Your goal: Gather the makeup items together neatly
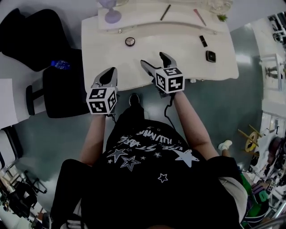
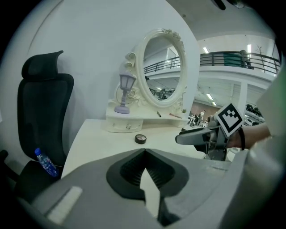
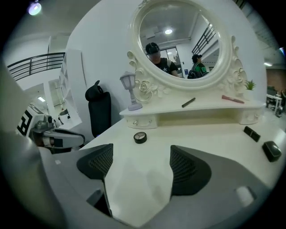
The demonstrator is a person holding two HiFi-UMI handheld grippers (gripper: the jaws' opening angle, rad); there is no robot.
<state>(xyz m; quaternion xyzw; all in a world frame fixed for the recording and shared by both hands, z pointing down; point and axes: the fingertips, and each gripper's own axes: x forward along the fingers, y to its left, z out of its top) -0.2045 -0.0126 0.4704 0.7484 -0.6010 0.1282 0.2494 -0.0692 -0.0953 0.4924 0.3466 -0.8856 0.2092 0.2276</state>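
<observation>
A round compact lies on the white dressing table, left of middle. A black lipstick and a small black case lie at the right. On the raised shelf rest a dark pencil and a pink pencil. My left gripper hovers at the table's near edge, shut and empty. My right gripper is over the near part of the table, open, nothing between its jaws.
An oval mirror stands behind the shelf, with a purple lamp at its left and a small plant at its right. A black chair and a seat holding a water bottle stand left of the table.
</observation>
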